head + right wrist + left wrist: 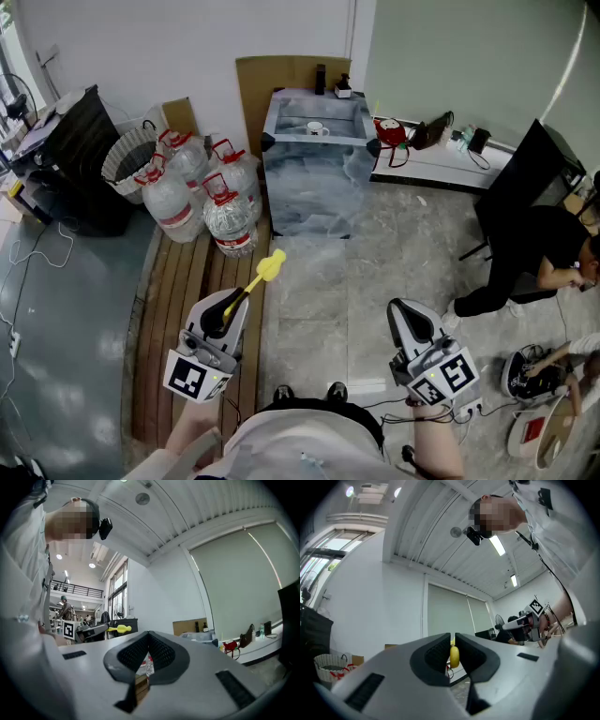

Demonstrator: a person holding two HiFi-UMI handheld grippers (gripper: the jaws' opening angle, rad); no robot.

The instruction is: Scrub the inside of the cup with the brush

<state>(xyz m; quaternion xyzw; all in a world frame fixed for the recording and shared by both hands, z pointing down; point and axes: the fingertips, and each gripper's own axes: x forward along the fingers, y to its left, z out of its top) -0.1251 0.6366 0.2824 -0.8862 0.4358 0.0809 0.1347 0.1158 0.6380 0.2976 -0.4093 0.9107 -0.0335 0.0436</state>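
My left gripper (225, 314) is shut on the handle of a yellow brush (269, 268), whose rounded head sticks out past the jaws and points up and forward. In the left gripper view the brush (454, 656) sits pinched between the dark pads. My right gripper (405, 316) is shut with nothing in it; its pads meet in the right gripper view (148, 644), where the brush (119, 629) shows off to the left. A white cup (317, 128) stands far ahead in a pale tub-like stand (314, 187), well away from both grippers.
Several big water bottles (202, 192) and a wire basket (131, 155) stand at the left beside a black cabinet (80, 159). Wooden boards (187, 300) lie under my left gripper. A person in black (539, 258) crouches at the right. Cardboard (291, 80) leans on the wall.
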